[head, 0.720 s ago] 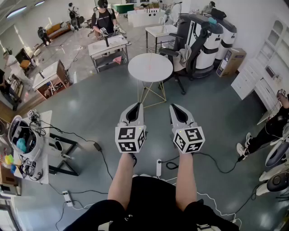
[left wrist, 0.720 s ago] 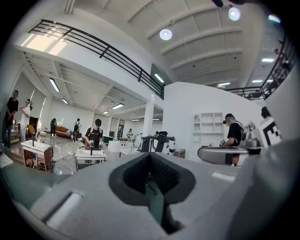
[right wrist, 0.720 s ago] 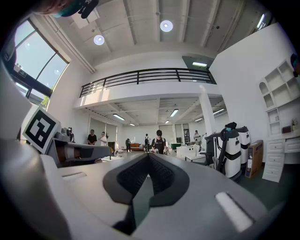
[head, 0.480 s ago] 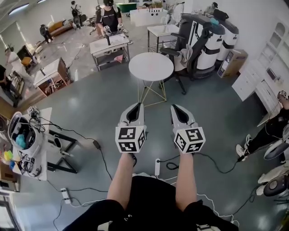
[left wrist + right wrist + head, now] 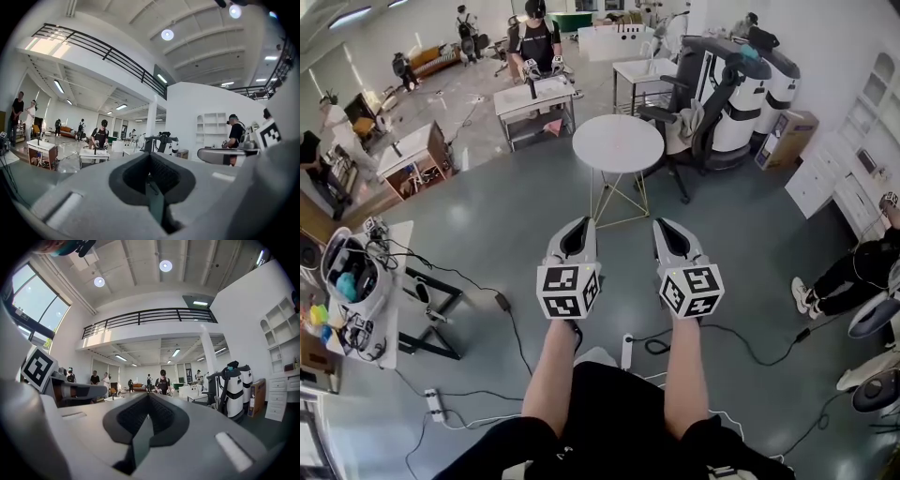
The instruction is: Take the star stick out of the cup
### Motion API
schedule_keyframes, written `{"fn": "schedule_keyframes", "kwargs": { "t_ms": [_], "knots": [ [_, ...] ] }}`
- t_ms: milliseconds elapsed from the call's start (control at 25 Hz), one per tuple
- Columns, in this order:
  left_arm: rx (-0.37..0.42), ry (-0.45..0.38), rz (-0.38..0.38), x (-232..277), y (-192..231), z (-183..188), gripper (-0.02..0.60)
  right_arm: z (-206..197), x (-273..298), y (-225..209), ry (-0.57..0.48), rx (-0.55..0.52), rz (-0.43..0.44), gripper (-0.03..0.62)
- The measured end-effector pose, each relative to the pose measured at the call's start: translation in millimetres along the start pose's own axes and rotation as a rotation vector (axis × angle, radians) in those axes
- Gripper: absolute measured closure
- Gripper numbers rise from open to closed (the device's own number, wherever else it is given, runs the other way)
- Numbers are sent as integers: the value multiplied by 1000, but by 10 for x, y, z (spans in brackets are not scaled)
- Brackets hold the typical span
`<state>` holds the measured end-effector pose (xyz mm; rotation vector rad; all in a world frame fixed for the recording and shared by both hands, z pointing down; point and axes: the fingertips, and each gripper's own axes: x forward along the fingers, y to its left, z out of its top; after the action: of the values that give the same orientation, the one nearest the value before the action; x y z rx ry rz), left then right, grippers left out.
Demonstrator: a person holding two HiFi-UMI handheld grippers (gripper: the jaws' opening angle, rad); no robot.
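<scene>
No cup and no star stick show in any view. In the head view my left gripper (image 5: 578, 226) and right gripper (image 5: 667, 228) are held side by side at arm's length over the grey floor, both pointing toward a round white table (image 5: 617, 142) whose top looks bare. Both pairs of jaws are shut with nothing between them. The left gripper view shows its closed jaws (image 5: 151, 157) aimed level across the hall. The right gripper view shows the same for its closed jaws (image 5: 149, 397).
A power strip (image 5: 628, 350) and cables lie on the floor by my feet. A cluttered cart (image 5: 356, 300) stands at left. Beyond the round table are a work table (image 5: 534, 98) with a person, and a chair with white machines (image 5: 722, 89).
The head view has drifted slightly, so the round table sits a little further right and lower. Both grippers keep the same pose and stay shut.
</scene>
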<state>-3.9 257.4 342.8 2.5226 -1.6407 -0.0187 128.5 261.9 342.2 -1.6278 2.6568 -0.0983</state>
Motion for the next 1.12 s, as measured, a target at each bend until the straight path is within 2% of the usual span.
{"fn": "schedule_keyframes", "kwargs": {
  "t_ms": [320, 600, 760, 880, 1120],
  "knots": [
    [14, -32, -9, 16, -28, 126, 578, 140, -1, -46, -35, -14, -2, 589],
    [12, -92, -26, 190, 53, 338, 578, 390, 144, -165, -84, -55, -12, 589],
    [8, -151, -19, 383, 252, 492, 578, 499, 427, -192, -104, -101, 6, 589],
    [4, -172, -16, 620, 472, 558, 580, 523, 709, -351, -120, -94, -7, 589],
    [-48, -146, -12, 1242, 913, 410, 578, 259, 1329, -563, -104, -56, 3, 589]
  ]
}}
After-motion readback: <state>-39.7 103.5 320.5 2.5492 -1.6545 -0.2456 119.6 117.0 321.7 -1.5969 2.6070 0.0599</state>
